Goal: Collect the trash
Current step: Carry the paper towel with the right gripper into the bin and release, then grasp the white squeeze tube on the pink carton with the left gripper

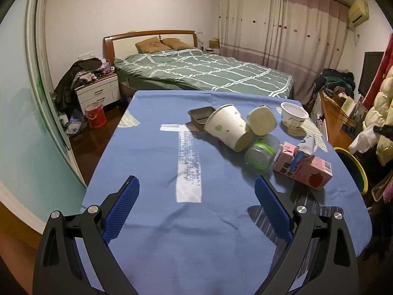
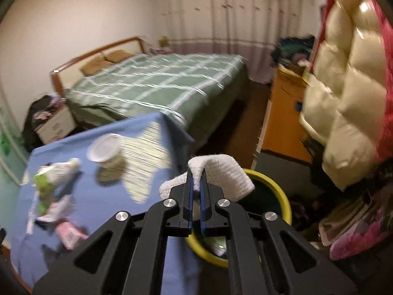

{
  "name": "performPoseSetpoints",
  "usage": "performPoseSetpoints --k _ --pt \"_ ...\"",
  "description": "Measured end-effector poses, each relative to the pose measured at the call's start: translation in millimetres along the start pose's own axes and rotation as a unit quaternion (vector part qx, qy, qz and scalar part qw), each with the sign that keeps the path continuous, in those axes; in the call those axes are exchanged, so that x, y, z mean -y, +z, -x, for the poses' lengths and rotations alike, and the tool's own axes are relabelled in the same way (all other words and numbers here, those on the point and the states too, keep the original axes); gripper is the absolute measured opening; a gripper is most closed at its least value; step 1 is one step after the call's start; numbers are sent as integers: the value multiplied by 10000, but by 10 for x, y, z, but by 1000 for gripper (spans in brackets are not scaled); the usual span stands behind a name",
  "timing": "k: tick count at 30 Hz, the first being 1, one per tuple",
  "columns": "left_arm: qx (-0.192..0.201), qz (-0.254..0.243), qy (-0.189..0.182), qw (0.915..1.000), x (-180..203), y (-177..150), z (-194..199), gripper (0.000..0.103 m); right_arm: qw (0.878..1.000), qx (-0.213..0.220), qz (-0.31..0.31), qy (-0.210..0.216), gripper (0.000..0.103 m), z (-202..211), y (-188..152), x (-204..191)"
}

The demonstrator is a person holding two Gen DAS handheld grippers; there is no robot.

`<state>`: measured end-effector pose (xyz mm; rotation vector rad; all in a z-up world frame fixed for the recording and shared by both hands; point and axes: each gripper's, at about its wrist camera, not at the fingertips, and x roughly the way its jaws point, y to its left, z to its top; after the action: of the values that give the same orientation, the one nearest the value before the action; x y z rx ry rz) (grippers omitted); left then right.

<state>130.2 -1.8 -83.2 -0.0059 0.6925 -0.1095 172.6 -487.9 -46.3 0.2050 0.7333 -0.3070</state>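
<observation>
Left wrist view first: the left gripper hovered low over the blue tablecloth, jaws spread wide and holding nothing. Ahead of the jaws and off toward the right finger lay the pile waiting to go: a tipped paper cup, a second smaller cup touching it, a clear jar with a green band, a pink milk carton and a crumpled wrapper on top of it. Further out sat a dark tray and a white bowl. So most of the work was left, by my reading. Between the jaws there was only bare cloth, plenty of room to push forward. The table edge fell away close beyond the right finger, where the yellow-rimmed bin stood.

Over to the right wrist view, blurred: the right gripper had its jaws pinched narrow on a white knitted cloth, which draped over both fingertips. Directly below and beyond the jaws was the bin, with something pale already inside. The table corner lay to the left of the jaws and a puffy jacket crowded the right.
</observation>
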Motion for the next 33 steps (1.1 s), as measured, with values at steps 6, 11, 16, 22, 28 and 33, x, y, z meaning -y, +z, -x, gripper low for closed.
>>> performPoseSetpoints --k 6,11,16,22,28,33 --pt "7 -129 -57 9999 143 46 0 94 9985 -280 -188 -421 39 -386 -52 358" --pt "-12 -196 -155 9997 217 77 -1 94 9993 -176 -255 -193 40 -349 -163 380" --pt "-115 -448 -468 9978 433 71 -85 94 9997 14 0 229 44 -190 -490 36" --pt "-193 -853 -946 9917 820 84 -231 94 9986 -90 408 321 44 -255 -876 -380" --pt "-243 -1124 -1343 9842 1161 141 -441 88 9981 -418 302 347 44 -382 -1111 -425" --pt "-349 -1211 -1431 9816 1361 174 -657 73 9971 -539 236 487 44 -440 -1174 -405"
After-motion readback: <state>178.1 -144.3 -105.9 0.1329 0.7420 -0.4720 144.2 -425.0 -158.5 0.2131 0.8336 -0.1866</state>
